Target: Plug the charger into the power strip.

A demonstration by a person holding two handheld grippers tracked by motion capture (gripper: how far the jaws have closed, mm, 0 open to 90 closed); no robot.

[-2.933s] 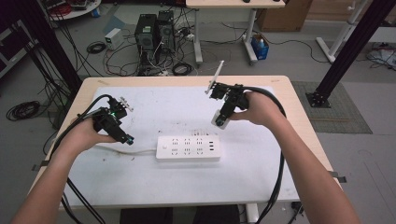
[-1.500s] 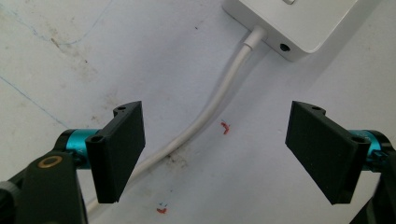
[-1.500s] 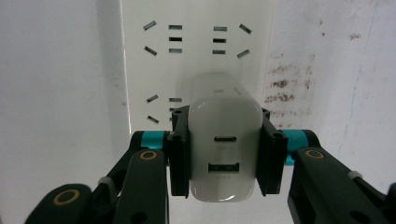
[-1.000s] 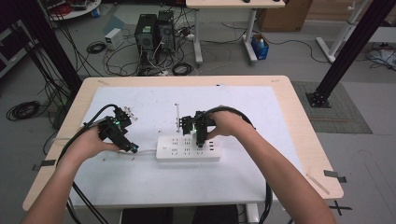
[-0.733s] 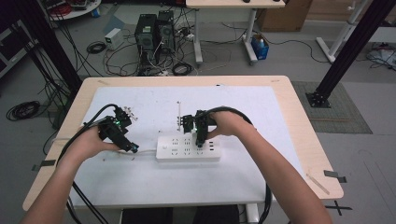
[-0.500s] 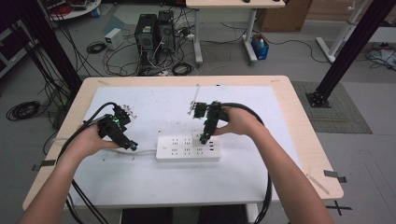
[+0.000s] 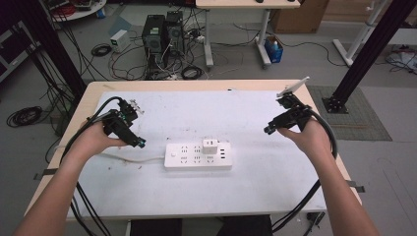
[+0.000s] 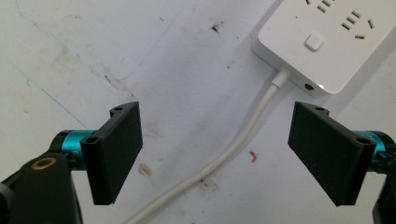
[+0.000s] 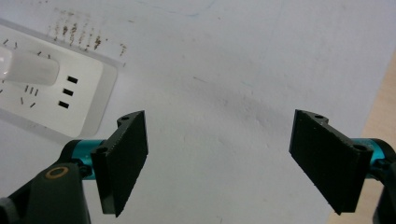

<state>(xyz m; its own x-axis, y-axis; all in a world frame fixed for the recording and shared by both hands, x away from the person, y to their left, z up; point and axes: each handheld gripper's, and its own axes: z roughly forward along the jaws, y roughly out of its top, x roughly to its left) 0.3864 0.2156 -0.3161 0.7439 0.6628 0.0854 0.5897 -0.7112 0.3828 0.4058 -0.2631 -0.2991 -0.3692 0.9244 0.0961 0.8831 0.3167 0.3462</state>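
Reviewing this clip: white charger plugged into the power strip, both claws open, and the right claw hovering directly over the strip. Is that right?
Not quite. The right claw is off near the table's right edge, well away from the power strip, as the high view shows. The rest holds: the white charger sits plugged into the strip, and both the right claw and the left claw are open with nothing between the jaws.

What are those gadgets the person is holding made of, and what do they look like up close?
Each hand holds a black gripper: left gripper, right gripper. Up close, each has two flat black rectangular jaws on teal metal mounts, with a brass-coloured screw ring on the black body. Thick black cables trail from each, and a grey plate tops the right. Forearms are bare.
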